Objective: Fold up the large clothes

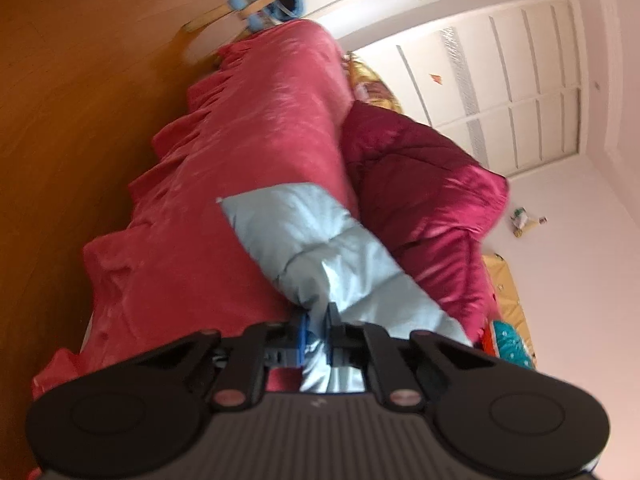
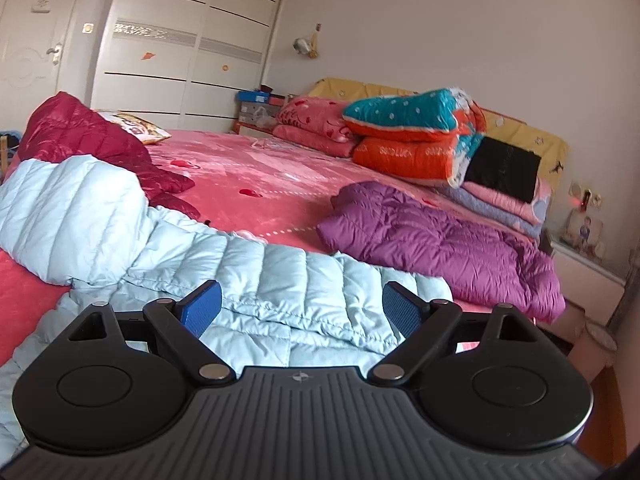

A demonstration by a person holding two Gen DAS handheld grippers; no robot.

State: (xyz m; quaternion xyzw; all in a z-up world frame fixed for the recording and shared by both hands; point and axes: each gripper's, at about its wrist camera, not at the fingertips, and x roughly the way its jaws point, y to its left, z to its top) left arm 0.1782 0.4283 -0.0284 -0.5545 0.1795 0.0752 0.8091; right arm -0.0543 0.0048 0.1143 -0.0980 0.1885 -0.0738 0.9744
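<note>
A pale blue quilted down jacket (image 2: 256,276) lies on the pink bed cover (image 2: 240,176), one sleeve stretched toward the upper left. My right gripper (image 2: 302,308) hovers just over its body, open, with the blue pads (image 2: 202,312) wide apart and not pressing on the fabric. In the left wrist view, which is rolled on its side, my left gripper (image 1: 318,334) is shut on a fold of the same pale blue jacket (image 1: 320,240), and the cloth bunches between the blue pads (image 1: 304,338).
A dark red jacket (image 2: 92,140) lies beside the blue one at the left, a purple jacket (image 2: 440,240) at the right. Folded quilts and pillows (image 2: 412,136) are stacked at the headboard. A wardrobe (image 2: 188,40) and a door stand behind. The wooden floor (image 1: 80,120) borders the bed.
</note>
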